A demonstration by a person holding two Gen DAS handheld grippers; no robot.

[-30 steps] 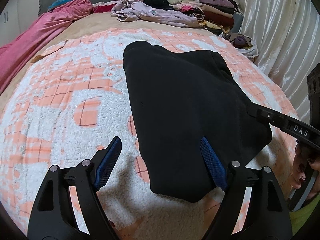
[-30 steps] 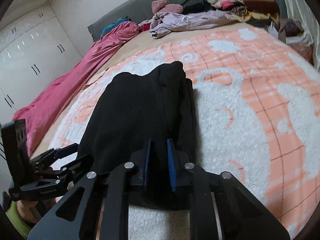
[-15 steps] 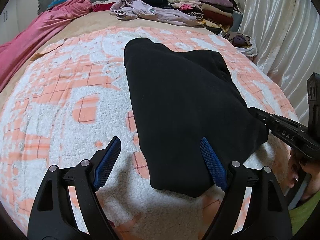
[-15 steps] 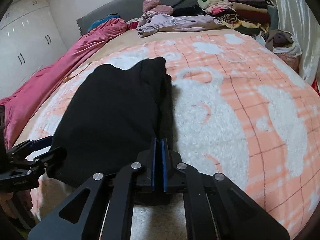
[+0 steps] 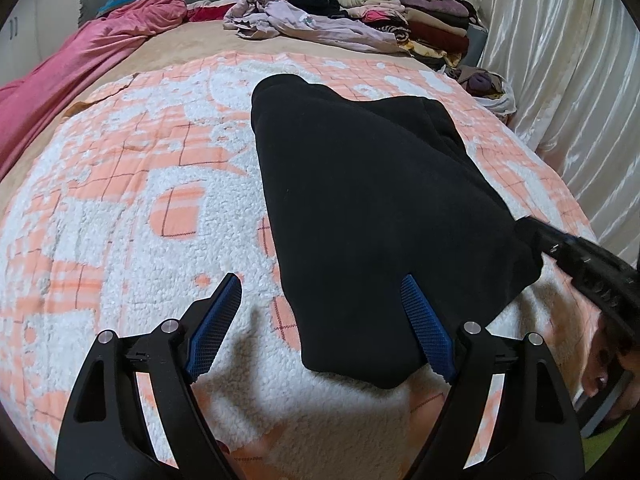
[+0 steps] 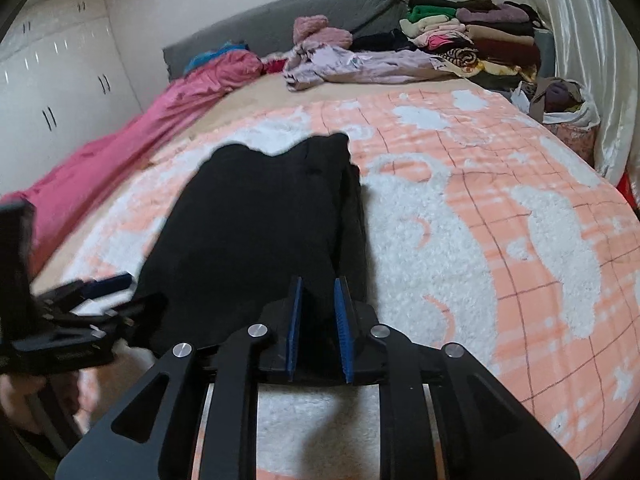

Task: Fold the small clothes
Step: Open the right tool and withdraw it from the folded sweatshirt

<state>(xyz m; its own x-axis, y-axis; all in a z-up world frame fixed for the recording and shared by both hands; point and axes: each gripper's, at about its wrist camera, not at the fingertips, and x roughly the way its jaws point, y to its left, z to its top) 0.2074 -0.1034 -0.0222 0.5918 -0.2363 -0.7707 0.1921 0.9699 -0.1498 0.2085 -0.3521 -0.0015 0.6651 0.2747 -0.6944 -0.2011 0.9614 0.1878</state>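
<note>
Fingers (image 5: 216,324) of our left gripper (image 5: 320,284) are standing wide apart and are gripping nothing. We are holding this gripper over the near corner of the black garment (image 5: 360,200). One blue pad is showing in front of the black cloth, and the other blue pad is showing in front of the fluffy orange-and-white blanket (image 5: 120,220) just beside it.

We are holding our right gripper (image 6: 319,284) at the near edge of the same garment, on its other side. Its two blue pads are sitting close together with a small gap. They have just been opening, and black cloth is lying between them. They are looking let go, not squeezing. From the left camera this gripper is reaching in from the right side, and its tip is touching the edge of the cloth. Our right hand (image 5: 608,372) is showing a little at the corner there.

We are seeing the black garment lying flat in the middle of the blanket, with doubled layers showing along one long side. It is stretching away from us toward the far end of the bed.

Far behind it, a lilac garment (image 5: 304,24) is lying crumpled, and a pile of folded clothes (image 5: 420,20) is sitting next to it. A pink cover (image 5: 80,64) is running along one side of the bed. A shiny white curtain (image 5: 560,60) is hanging on the other side.
</note>
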